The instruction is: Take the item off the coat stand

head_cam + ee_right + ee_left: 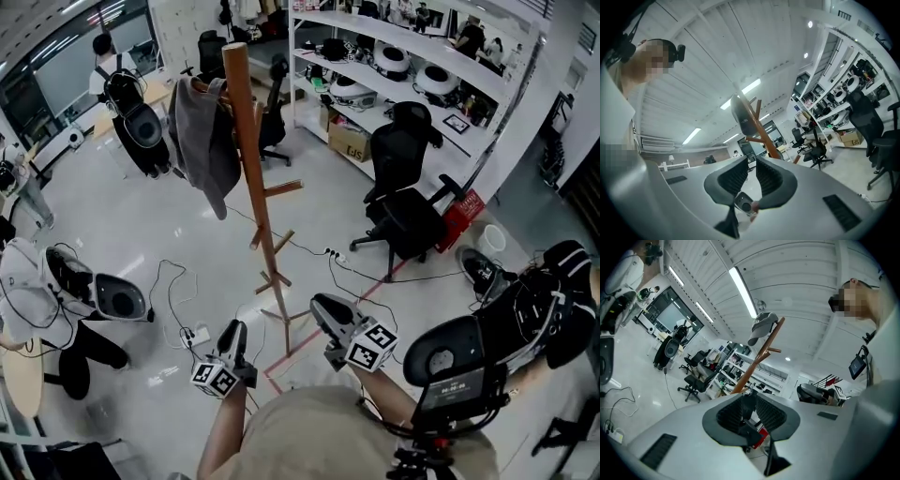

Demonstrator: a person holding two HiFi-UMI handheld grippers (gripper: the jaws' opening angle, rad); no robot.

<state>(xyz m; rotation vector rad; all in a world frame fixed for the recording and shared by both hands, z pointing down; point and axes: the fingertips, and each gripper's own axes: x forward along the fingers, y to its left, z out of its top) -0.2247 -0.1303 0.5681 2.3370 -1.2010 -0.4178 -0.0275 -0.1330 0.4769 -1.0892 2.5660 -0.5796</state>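
Observation:
A tall wooden coat stand (255,178) rises from the floor in the middle of the head view. A grey garment (204,136) hangs from a peg near its top, on the left side. My left gripper (234,330) and right gripper (324,307) are held low near my body, short of the stand's base and far below the garment. In the left gripper view the garment (764,324) and stand (757,359) show beyond the jaws; my left gripper (749,412) is open and empty. In the right gripper view the garment (740,115) hangs ahead; my right gripper (751,176) is open and empty.
Black office chairs (405,202) stand right of the coat stand. White shelves (412,56) with a cardboard box (349,141) line the back. Cables (178,281) and a power strip lie on the floor at left. A person (105,56) stands at the far left.

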